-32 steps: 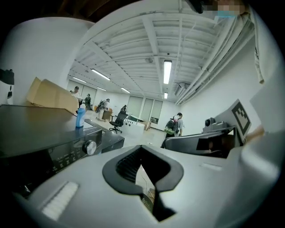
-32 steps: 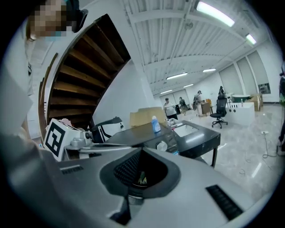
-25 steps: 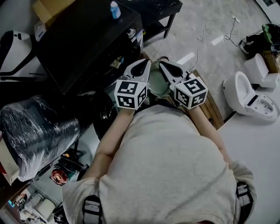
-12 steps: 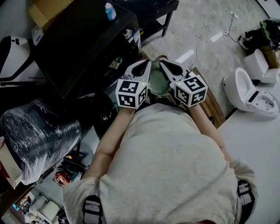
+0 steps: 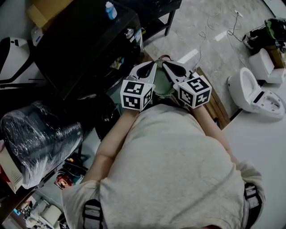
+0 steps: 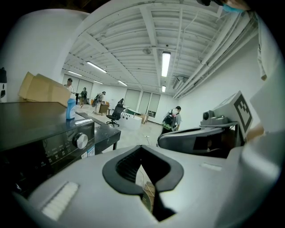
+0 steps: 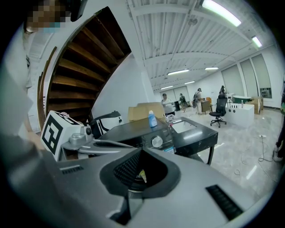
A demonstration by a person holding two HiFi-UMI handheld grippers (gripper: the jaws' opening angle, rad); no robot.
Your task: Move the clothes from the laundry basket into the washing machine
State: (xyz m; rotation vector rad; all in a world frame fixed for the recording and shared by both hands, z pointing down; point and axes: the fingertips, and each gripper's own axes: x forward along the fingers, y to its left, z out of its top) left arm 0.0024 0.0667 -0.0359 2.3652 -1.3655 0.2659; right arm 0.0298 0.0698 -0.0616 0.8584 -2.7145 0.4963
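Both grippers are held side by side in front of the person's chest, tips close together. My left gripper (image 5: 153, 63) is shut with nothing between its jaws, and so is my right gripper (image 5: 164, 63). Below and between them shows part of the green laundry basket (image 5: 161, 86); no clothes can be made out in it. The black washing machine (image 5: 85, 40) stands ahead to the left, with a blue bottle (image 5: 109, 10) on top. In the left gripper view the left gripper (image 6: 141, 147) points past the washing machine's dial (image 6: 80, 140). In the right gripper view the right gripper (image 7: 141, 149) faces the washing machine (image 7: 133, 130).
A black table (image 5: 156, 11) stands beyond the washing machine. A white toilet-shaped object (image 5: 250, 96) lies on the floor at right, with cables (image 5: 214, 27) further off. A plastic-wrapped bundle (image 5: 40, 134) sits at left. Wooden boards (image 5: 216, 109) lie beside the basket. People stand far off in the hall.
The left gripper has edged slightly to the right, nearer the right gripper. Both grippers stay shut; the right one has barely moved.
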